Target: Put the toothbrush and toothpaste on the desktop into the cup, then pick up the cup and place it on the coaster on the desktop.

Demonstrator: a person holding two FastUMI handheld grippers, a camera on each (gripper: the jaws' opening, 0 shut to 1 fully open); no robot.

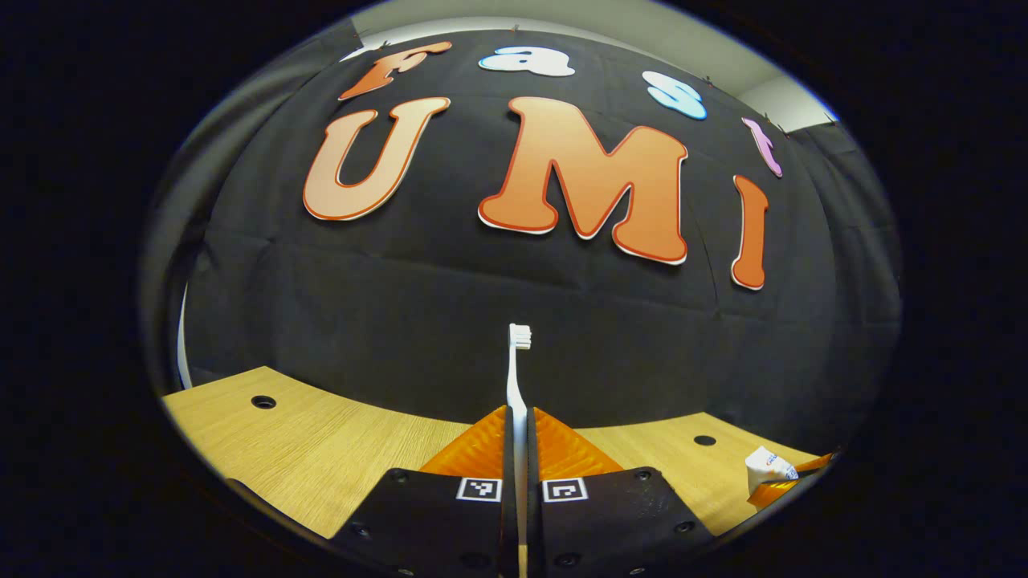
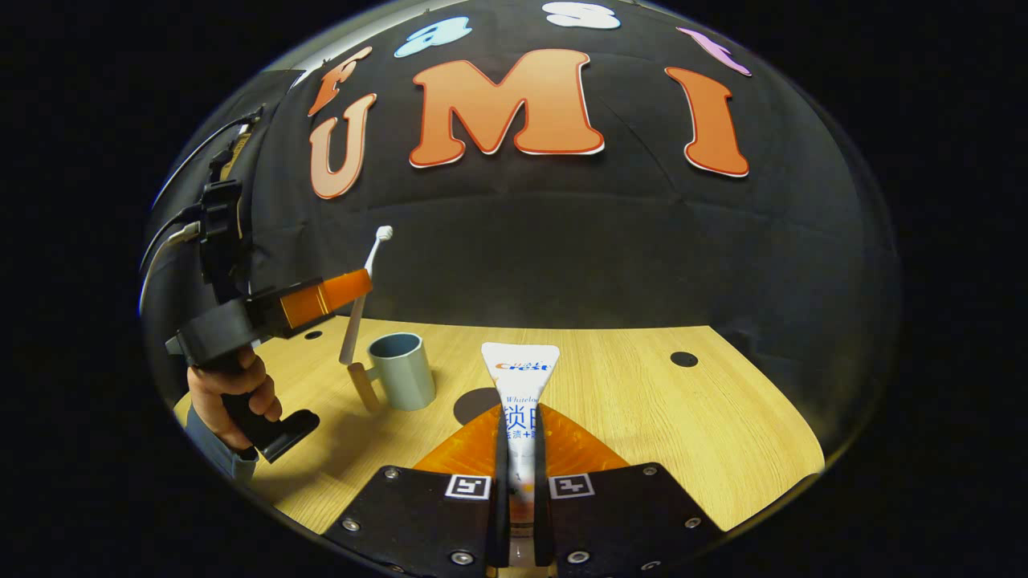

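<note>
Left gripper (image 1: pixel 520 417): fingers closing tight on the toothbrush (image 1: pixel 518 377), both pressing its handle, no gap showing. Brush is standing upright, bristle head up against the wall cloth, well above the desk (image 1: pixel 321 449).

Right gripper (image 2: pixel 520 425): fingers pinching the toothpaste (image 2: pixel 520 377) low on the tube, both sides touching. Flat crimped end is pointing up and forward, tube held off the desk.

Edges/room: desk's far edge is meeting the cloth wall; two round holes near that edge, one twd each far corner. Wide bare wood is lying to the right of the toothpaste in right gripper view. Left-side desk edge is running close to the person's hand (image 2: pixel 229 393).

Right gripper view is also giving: the cup (image 2: pixel 401 371), upright, mouth open, handle twd the left gripper; the toothbrush's lower end is hanging just beside that handle, touching or not – can't tell. A dark round coaster (image 2: pixel 475 404) is lying flat just right of the cup, partly behind the toothpaste.

Left gripper view is giving the far-right rim, w/ the tube's white end and the other gripper's finger peeking in.
</note>
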